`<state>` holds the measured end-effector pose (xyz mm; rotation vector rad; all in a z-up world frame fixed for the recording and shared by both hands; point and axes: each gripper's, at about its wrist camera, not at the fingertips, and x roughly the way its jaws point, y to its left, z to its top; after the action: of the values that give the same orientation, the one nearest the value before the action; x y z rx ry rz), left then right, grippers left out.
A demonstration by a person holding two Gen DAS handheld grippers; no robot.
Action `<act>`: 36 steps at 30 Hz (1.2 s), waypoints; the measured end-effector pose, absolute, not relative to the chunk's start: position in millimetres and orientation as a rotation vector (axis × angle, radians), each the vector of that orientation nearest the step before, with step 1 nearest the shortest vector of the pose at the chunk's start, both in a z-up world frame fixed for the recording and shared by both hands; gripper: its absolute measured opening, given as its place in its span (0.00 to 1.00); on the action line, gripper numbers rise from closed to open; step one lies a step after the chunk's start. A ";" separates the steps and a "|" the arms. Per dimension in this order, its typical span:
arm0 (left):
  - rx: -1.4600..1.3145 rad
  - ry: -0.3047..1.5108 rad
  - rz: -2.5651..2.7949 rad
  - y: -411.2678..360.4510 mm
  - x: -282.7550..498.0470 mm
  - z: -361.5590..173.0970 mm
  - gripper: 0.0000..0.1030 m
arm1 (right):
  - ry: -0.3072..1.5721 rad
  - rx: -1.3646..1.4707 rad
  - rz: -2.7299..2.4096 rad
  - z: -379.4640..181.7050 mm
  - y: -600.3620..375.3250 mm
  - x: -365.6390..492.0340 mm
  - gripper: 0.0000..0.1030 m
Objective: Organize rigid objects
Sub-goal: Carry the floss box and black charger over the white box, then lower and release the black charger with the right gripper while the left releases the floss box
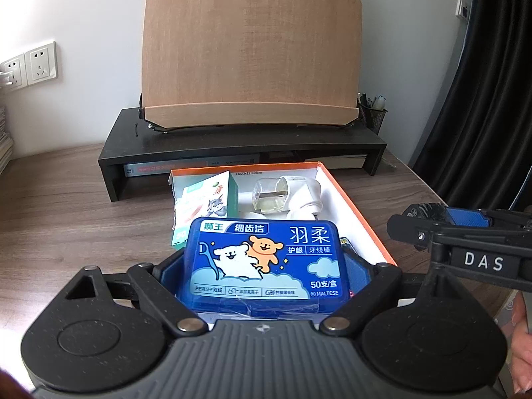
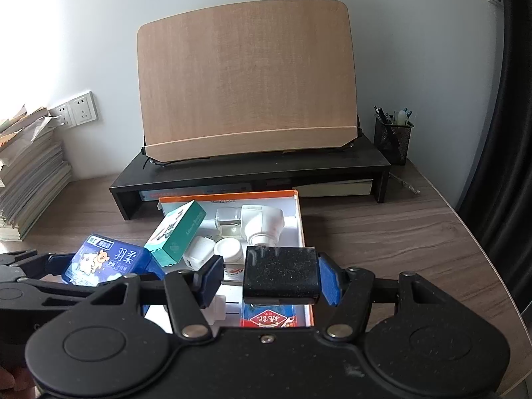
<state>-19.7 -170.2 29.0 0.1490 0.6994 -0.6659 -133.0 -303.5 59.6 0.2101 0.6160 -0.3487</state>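
Loading tray (image 2: 301, 219): left gripper (image 1: 262, 266) pinching floss box (image 1: 264, 259), right gripper (image 2: 271, 274) pinching black block (image 2: 281, 274) over tray's 6 o'clock end. Next: lower, release.

White wall (image 2: 99, 33), wood-grain desk (image 2: 399, 232), black curtain (image 2: 508, 133) right.

We are at a home study or small office: a wood-grain worktop (image 2: 382, 232) ahead of the claw carries a black monitor riser (image 2: 252, 169) with a wooden book stand (image 2: 246, 89), a mesh pen cup (image 2: 393, 139), stacked books (image 2: 30, 179) and wall sockets (image 2: 76, 108).
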 end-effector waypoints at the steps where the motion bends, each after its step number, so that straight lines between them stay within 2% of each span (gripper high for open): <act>1: 0.152 0.700 -0.657 -170.9 -21.2 28.9 0.91 | 0.618 0.209 -0.344 58.9 -304.4 -132.3 0.71; 36: 0.119 0.769 -0.486 -188.5 -41.0 15.8 0.91 | 0.676 0.170 -0.235 42.3 -319.5 -123.7 0.71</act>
<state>-41.0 -188.5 15.8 0.1185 0.7690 -0.4863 -123.7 -319.5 42.3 0.1704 0.6756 -0.2348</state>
